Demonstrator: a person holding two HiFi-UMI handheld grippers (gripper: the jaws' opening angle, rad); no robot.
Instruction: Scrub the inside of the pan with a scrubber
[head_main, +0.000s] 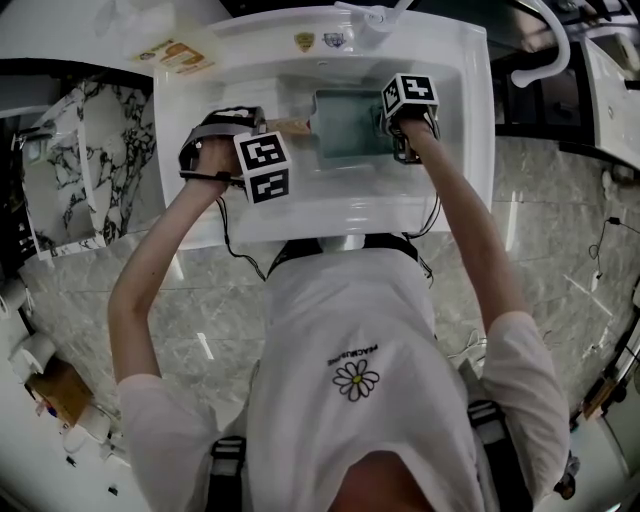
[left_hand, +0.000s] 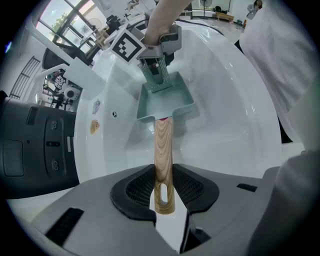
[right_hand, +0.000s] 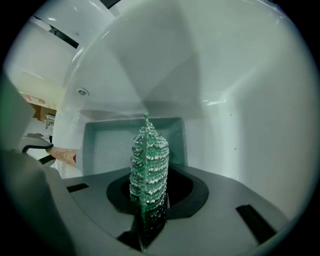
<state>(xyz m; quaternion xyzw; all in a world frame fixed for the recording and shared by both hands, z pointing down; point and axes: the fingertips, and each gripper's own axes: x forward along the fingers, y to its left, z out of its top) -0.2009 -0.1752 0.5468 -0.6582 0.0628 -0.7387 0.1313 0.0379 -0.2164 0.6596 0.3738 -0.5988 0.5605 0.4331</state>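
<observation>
The pan (head_main: 345, 125) is down in the basin of the white sink (head_main: 200, 100). It is square and teal, open side up, with its wooden handle (head_main: 290, 127) running out toward 9 o'clock in the head view. I can't tell whether it rests on the basin floor or is carried just above it.

Your left gripper (left_hand: 164, 187) has the handle's end pinched between its pads. The jaws are partway in and pressed on the wood at both sides, so the pan is steadied from 9 o'clock. At the pan's 3 o'clock edge, your right gripper (right_hand: 150, 200) stands over it with the green scrubber (right_hand: 149, 160) clamped between its jaws. The scrubber is folded upright and glittering (wet, or simply a sparkly mesh; I can't tell which).

In the left gripper view the scrubber hangs at 12 o'clock and dips inside the pan's far rim. No view shows clearly whether it touches the pan's floor.

You look to be at the scrubbing step itself, at or near its start on the 3 o'clock side. Next, I'd judge you need to press the scrubber onto the floor and stroke toward 9 o'clock and back, working into the corners. Hold the handle firmly as you do. It is a long lever of smooth wood, and a hard push at the far end could twist the pan in your grip or skate it across the slick basin.
</observation>
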